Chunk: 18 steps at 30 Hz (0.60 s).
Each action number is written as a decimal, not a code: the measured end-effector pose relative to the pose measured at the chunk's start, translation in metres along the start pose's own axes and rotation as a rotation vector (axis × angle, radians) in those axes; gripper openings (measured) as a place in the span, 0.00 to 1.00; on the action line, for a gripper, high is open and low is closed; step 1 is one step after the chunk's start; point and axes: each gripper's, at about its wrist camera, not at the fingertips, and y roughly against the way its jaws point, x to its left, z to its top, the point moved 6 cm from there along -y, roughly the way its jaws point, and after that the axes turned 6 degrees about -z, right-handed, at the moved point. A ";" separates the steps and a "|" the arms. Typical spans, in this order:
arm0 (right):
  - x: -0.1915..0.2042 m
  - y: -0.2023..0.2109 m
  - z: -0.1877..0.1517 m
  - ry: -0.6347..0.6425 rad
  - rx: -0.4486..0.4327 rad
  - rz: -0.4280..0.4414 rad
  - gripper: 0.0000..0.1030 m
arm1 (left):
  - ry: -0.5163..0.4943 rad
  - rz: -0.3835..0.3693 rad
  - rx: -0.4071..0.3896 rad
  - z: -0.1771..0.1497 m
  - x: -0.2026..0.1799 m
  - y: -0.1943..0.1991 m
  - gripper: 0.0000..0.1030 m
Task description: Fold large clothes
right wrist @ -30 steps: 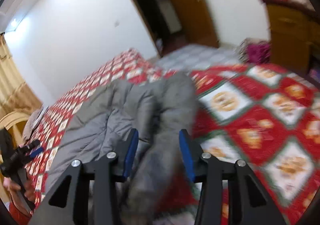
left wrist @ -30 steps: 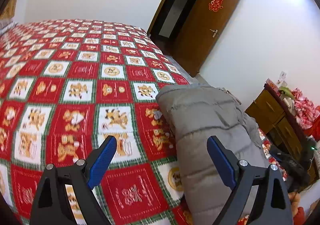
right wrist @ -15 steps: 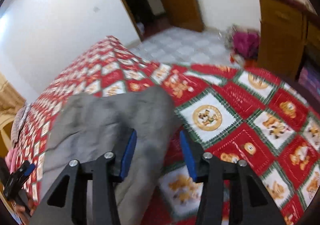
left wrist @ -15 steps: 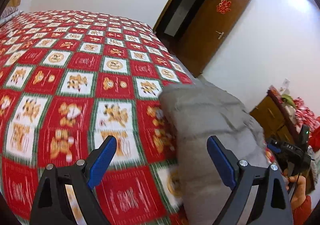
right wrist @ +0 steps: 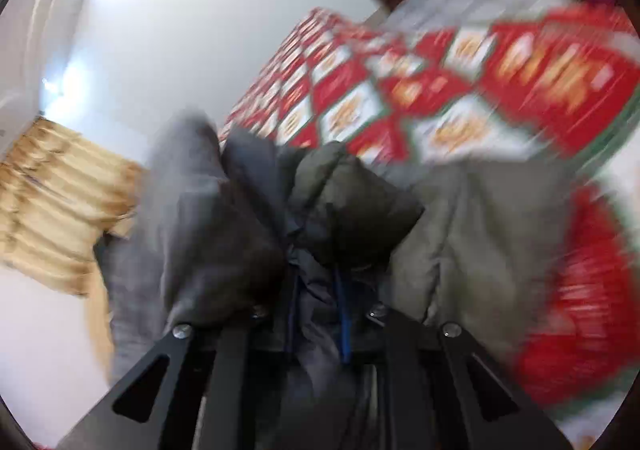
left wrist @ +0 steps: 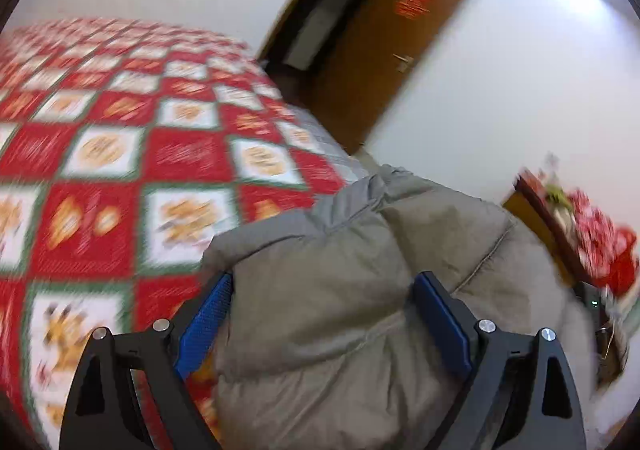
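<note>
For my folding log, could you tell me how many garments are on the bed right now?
1: a grey puffer jacket lying on the red patterned bedspread near its edge, bunched between the right gripper pads. Blur could hide others.

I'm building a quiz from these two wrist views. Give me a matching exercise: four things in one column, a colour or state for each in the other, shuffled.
Things:
1. left gripper
2. right gripper
3. bedspread
4. door

Colour or state:
A. brown wood, standing open
B. jaws wide, straddling the grey jacket
C. red and white squares
D. just closed, pinching jacket fabric

Pairs: 1-B, 2-D, 3-C, 4-A
</note>
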 end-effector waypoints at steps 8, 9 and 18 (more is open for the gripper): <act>-0.002 -0.010 -0.007 0.101 -0.001 -0.067 0.09 | -0.235 0.158 0.109 -0.022 -0.024 -0.031 0.90; -0.003 -0.002 -0.008 0.109 -0.011 -0.083 0.13 | -0.249 0.168 0.117 -0.024 -0.025 -0.029 0.90; 0.033 0.103 0.002 0.309 -0.224 -0.456 0.37 | -0.361 0.250 0.120 -0.026 -0.047 -0.031 0.90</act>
